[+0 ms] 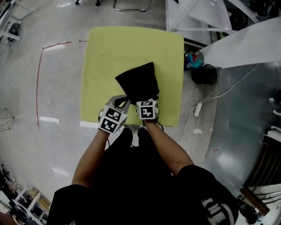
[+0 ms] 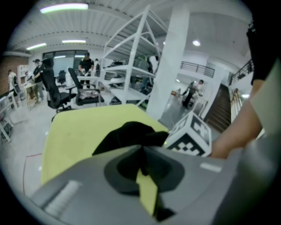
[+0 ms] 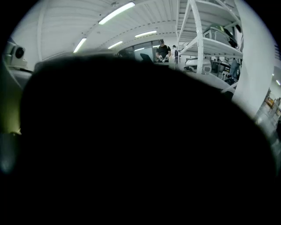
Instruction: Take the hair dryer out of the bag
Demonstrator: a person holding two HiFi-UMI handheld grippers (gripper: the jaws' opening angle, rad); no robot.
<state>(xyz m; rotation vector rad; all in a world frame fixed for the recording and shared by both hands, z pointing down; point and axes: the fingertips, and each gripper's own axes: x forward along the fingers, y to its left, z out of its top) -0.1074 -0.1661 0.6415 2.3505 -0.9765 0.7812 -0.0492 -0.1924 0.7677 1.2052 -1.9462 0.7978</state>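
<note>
- Left gripper (image 2: 142, 151), lower centre: jaws closed, pinching the black bag (image 2: 127, 134) edge.
- Right gripper (image 1: 147, 105): smothered by fabric, jaw state unreadable.
- Hair dryer unseen, likely still inside.

My square yellow-green tabletop (image 1: 109, 57) stands on glossy grey floor (image 1: 57, 88); white metal shelving (image 2: 139, 52), black office chairs (image 2: 56, 90) and ceiling strip lights (image 2: 63, 7) ahead

Your head view is bright and clear. Long white ceiling lights (image 2: 66, 7) shine down from above and make white glare spots on the shiny grey floor (image 1: 48, 119). Both gripper views bend at the edges and have dark corners. Close things look blurry. A soft black cloth bag (image 3: 131, 145) darkens almost all your right gripper view.
</note>
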